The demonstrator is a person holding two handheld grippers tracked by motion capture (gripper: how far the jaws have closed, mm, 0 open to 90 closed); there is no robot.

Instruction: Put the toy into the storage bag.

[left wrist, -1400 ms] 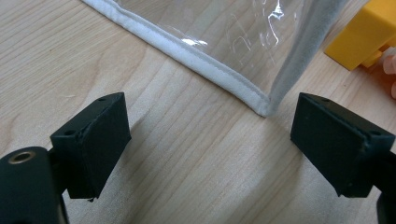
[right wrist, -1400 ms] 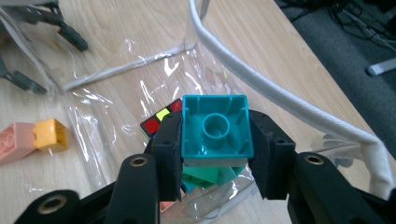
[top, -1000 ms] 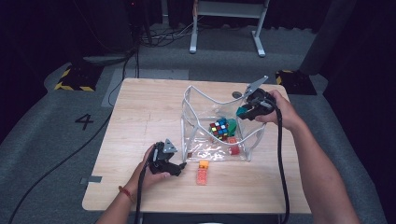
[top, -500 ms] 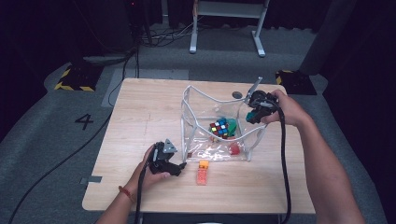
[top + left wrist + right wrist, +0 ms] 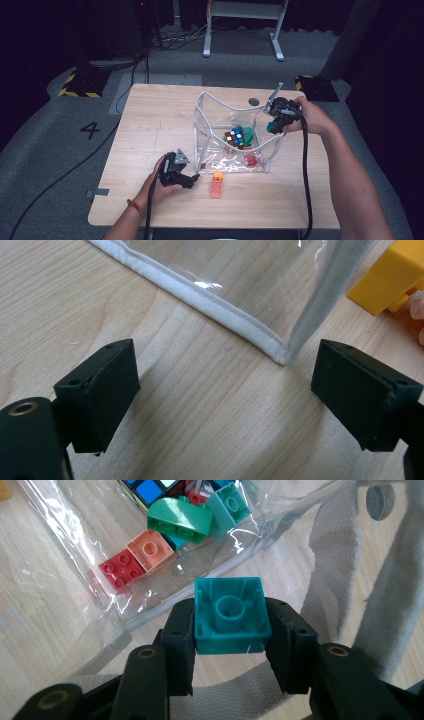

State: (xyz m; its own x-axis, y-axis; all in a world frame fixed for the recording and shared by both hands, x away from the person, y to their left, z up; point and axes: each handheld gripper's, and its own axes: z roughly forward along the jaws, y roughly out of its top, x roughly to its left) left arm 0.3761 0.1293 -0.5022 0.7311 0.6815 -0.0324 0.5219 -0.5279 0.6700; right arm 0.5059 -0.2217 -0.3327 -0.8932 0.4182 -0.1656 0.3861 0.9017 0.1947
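Note:
A clear plastic bag (image 5: 215,145) with white trim stands open mid-table, holding a colour cube (image 5: 238,137), a green brick (image 5: 180,518), a red brick (image 5: 250,160) and others. My right gripper (image 5: 272,125) hovers over the bag's right rim, shut on a teal brick (image 5: 231,615) whose hollow underside faces the camera. My left gripper (image 5: 192,178) rests open on the table by the bag's front left corner (image 5: 282,357), its jaws wide apart with nothing between them. An orange-yellow brick (image 5: 217,182) lies on the table in front of the bag.
The bag's white webbing handle (image 5: 330,560) loops beneath the right gripper. A round grommet hole (image 5: 254,102) sits in the wooden tabletop (image 5: 150,120) behind the bag. Cables trail from both grippers toward the front edge.
The right gripper with the teal brick has shifted slightly right and up along the bag's right rim. The left gripper has stayed put.

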